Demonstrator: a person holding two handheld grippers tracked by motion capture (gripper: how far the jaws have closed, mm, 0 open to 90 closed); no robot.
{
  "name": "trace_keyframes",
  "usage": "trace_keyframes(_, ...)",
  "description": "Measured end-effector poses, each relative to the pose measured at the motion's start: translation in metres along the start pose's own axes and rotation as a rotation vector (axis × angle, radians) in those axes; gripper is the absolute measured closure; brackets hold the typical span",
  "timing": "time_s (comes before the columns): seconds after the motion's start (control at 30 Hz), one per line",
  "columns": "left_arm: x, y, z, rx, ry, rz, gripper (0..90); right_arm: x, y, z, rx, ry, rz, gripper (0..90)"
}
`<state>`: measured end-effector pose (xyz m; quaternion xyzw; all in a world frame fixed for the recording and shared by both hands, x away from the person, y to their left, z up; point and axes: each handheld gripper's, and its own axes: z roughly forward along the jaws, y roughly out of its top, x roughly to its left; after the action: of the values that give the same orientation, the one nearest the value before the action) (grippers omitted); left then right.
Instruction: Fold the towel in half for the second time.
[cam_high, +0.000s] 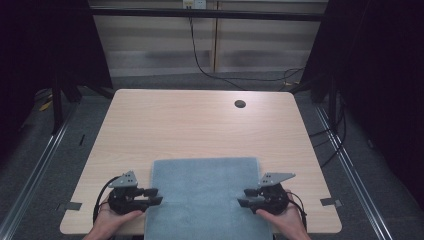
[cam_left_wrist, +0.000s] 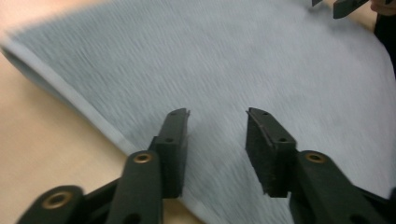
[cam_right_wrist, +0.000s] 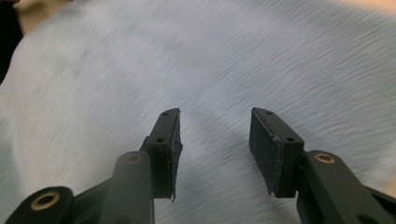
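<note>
Our left gripper (cam_high: 156, 195) had its jaws partly open with nothing between them, hanging just over the left edge of the one grey cloth (cam_high: 205, 195). Our right gripper (cam_high: 245, 197) was partly open and empty too, at the cloth's right edge. The cloth lay flat on the near part of the wooden table (cam_high: 200, 125).

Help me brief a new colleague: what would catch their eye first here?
Probably the grey-blue cloth, lying flat at the near edge of the wooden table. Next, the left gripper and right gripper flanking its two sides, jaws open and pointing inward over the fabric.
</note>
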<state>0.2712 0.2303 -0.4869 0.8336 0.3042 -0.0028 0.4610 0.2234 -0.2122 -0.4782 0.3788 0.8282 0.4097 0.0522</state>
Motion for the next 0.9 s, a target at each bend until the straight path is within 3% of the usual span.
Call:
trace_keyframes(0.13, 0.026, 0.020, 0.008, -0.015, 0.049, -0.019, 51.4, -0.029, 0.021, -0.007, -0.046, -0.088, 0.010, 50.0)
trace_keyframes(0.2, 0.038, 0.029, 0.012, -0.036, 0.099, -0.028, 50.2, -0.046, 0.029, -0.007, -0.078, -0.110, 0.033, 49.0)
trace_keyframes(0.27, 0.052, 0.035, 0.014, -0.055, 0.085, -0.053, 50.6, -0.060, 0.037, -0.006, -0.102, -0.145, 0.032, 48.9)
trace_keyframes(0.3, 0.057, 0.039, 0.015, -0.066, 0.107, -0.067, 49.5, -0.067, 0.040, -0.004, -0.110, -0.159, 0.034, 48.1)
trace_keyframes(0.33, 0.061, 0.040, 0.016, -0.082, 0.105, -0.073, 48.7, -0.075, 0.044, -0.002, -0.120, -0.154, 0.049, 47.6)
trace_keyframes(0.4, 0.067, 0.046, 0.022, -0.042, 0.142, -0.071, 46.8, -0.084, 0.047, 0.003, -0.114, -0.156, 0.061, 46.1)
trace_keyframes(0.43, 0.068, 0.047, 0.025, -0.057, 0.143, -0.062, 46.0, -0.089, 0.048, 0.006, -0.114, -0.162, 0.067, 45.5)
trace_keyframes(0.53, 0.074, 0.049, 0.034, -0.028, 0.142, -0.067, 43.1, -0.103, 0.045, 0.016, -0.107, -0.170, 0.090, 44.2)
trace_keyframes(0.63, 0.079, 0.047, 0.036, -0.022, 0.121, -0.087, 40.4, -0.111, 0.039, 0.024, -0.076, -0.163, 0.112, 41.4)
trace_keyframes(0.73, 0.081, 0.041, 0.036, -0.004, 0.118, -0.085, 39.4, -0.111, 0.037, 0.030, -0.052, -0.140, 0.118, 40.3)
trace_keyframes(0.83, 0.082, 0.035, 0.036, 0.003, 0.105, -0.061, 41.2, -0.107, 0.037, 0.037, -0.026, -0.157, 0.091, 42.0)
trace_keyframes(0.9, 0.084, 0.032, 0.034, 0.009, 0.095, -0.053, 42.5, -0.106, 0.037, 0.040, -0.014, -0.143, 0.095, 44.3)
